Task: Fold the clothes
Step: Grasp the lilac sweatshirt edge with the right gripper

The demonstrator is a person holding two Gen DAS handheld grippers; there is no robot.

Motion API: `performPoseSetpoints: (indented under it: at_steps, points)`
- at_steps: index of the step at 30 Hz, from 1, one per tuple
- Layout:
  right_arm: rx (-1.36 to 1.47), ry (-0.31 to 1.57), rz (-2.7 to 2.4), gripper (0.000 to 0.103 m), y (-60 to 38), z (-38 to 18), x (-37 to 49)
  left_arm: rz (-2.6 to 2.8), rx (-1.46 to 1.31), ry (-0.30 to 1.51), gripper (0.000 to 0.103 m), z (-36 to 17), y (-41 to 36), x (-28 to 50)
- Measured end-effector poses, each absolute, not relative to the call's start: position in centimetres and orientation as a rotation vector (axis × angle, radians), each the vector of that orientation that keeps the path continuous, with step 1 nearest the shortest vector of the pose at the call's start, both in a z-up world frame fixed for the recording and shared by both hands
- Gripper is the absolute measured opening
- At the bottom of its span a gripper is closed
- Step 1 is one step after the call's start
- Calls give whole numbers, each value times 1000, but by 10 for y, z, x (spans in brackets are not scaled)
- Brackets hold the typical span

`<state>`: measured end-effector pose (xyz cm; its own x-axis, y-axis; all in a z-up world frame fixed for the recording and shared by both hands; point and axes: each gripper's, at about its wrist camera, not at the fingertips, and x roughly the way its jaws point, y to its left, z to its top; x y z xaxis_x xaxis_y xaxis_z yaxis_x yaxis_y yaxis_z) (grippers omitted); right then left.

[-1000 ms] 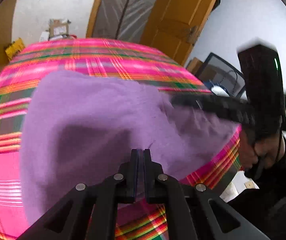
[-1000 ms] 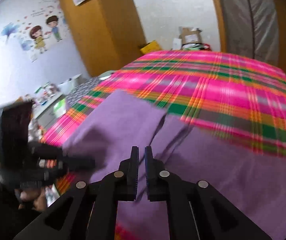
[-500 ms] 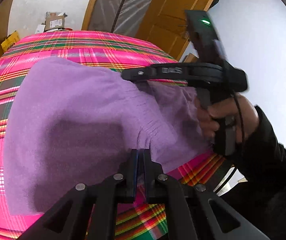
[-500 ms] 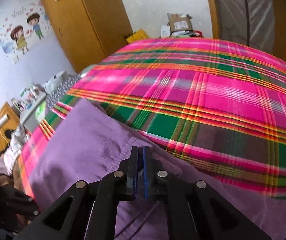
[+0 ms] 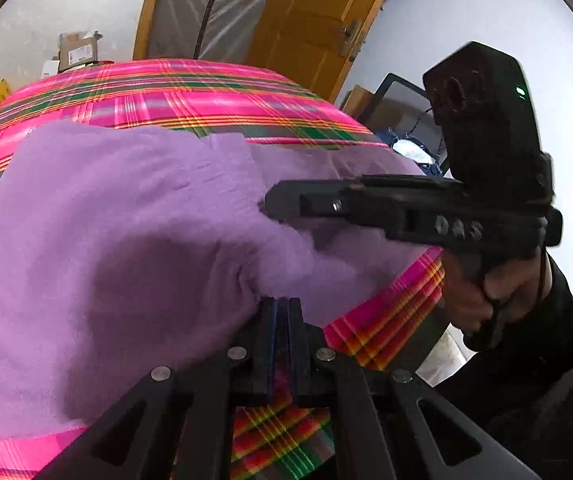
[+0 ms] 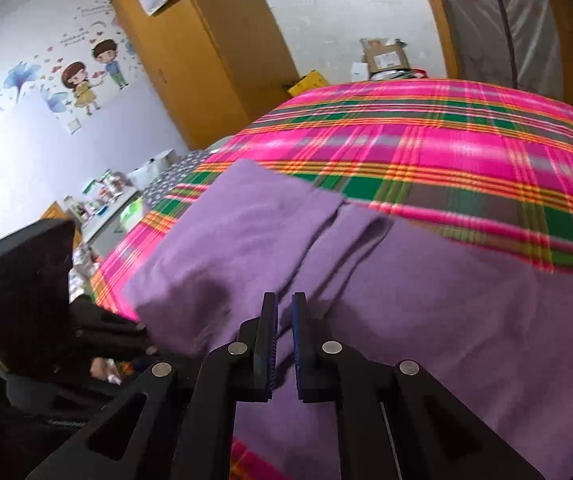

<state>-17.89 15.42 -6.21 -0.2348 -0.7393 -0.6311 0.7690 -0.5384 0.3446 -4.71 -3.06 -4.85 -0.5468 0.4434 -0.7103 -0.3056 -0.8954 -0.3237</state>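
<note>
A purple garment (image 5: pixel 126 240) lies spread across the near end of a bed covered in a pink, green and orange plaid blanket (image 5: pixel 190 96), its nearer portion doubled over so that a folded edge and a narrower strip of cloth (image 6: pixel 350 236), possibly a sleeve, run side by side toward the far side. The left gripper (image 5: pixel 282 312) sits at the garment's near hem with its jaws pressed almost together; a pucker of cloth gathers right at the tips, which suggests it pins the hem so the layers stay put, though whether fabric is truly pinched cannot be told. The right gripper (image 6: pixel 284 320), seen from the left wrist camera reaching in level over the middle of the cloth (image 5: pixel 282 204), shows a narrow slit between its jaws, which have just been parting slightly, and nothing is clamped in it; it appears to hover just over the purple surface, probably lining up for the next crease or smoothing a fold. A hand (image 5: pixel 482 296) in a dark sleeve grips its handle at the bed's edge. Beyond stand a yellow wooden wardrobe (image 6: pixel 190 60), cartoon wall stickers (image 6: pixel 86 80) and a cardboard box (image 6: pixel 386 58).
</note>
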Motion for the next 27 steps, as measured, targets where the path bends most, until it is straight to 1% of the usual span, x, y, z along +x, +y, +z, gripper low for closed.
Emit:
performPoseSetpoints:
  at_steps: [6,9,13,16,17,18,19,22,27]
  points:
    - [978,119,-1907,8,147,-70,-172,2486,-1085,-267,3,-27,-40,-33]
    - [998,95,-1899,8,152,-74,-174,2537,-1047,-312,3,-20,-47,-36]
    - [1007,74,-1932,10,166,-73,-175,2552,-1105,-330,3,-32,-47,-62]
    - [1002,-5,-2006,11,195,-68,-178,2535,-1150,-287,4,-45,-37,-67]
    - [1002,-34,-2028,12,205,-67,-180,2536,-1156,-270,4,-49,-34,-67]
    - [1002,-71,-2066,19,218,-65,-182,2533,-1162,-274,4,-50,-34,-68]
    - [1002,-100,-2098,28,229,-64,-184,2526,-1169,-298,4,-50,-36,-69]
    - [1001,-207,-2199,38,265,-63,-190,2512,-1184,-349,4,-50,-41,-68]
    - [987,-353,-2335,39,321,-58,-196,2539,-1158,-300,4,-37,-33,-63]
